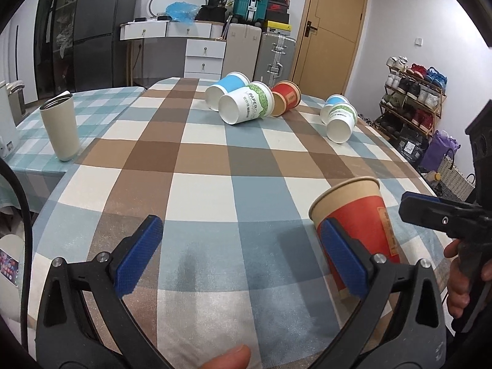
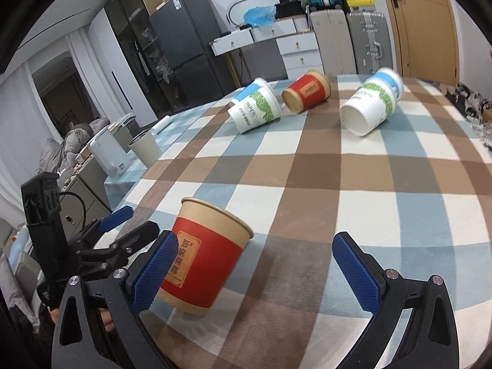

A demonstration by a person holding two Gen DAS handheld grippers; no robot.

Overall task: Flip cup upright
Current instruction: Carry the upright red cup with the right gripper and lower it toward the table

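**Desk:** Where does the red cup stand?

**Photographer:** The red cup (image 1: 358,224) (image 2: 206,253) stands mouth up near the front of the bench (image 1: 215,166) (image 2: 323,184), on its checked cloth. In the right wrist view it looks tilted, though the lens may account for that.

**Desk:** And the tongs?

**Photographer:** Both pairs are spread wide. The left tongs (image 1: 243,258) hold nothing; the cup is just outside their right finger, whose blue pad (image 1: 344,261) overlaps the cup's wall. Whether it touches, I cannot tell. The right tongs (image 2: 253,273) are also spread; the cup sits just inside their left finger, whose pad (image 2: 153,273) overlaps the red band. The other finger is well apart from it.

**Desk:** Can each pair be seen from the other camera?

**Photographer:** Yes. The right tongs come in at the right edge of the left wrist view, with a hand (image 1: 461,276) on the grip. The left tongs show at the lower left of the right wrist view.

**Desk:** What else is on the bench?

**Photographer:** Far back, five cups lie on their sides: a blue cup (image 1: 227,89) touching a green cup (image 1: 246,107) (image 2: 255,109), a second red cup (image 1: 286,98) (image 2: 306,92) just beside them, and to the right a further green-and-blue pair (image 1: 338,117) (image 2: 372,101), one against the other. A pale tumbler (image 1: 60,127) (image 2: 145,150) stands upright on the adjoining bench at left.
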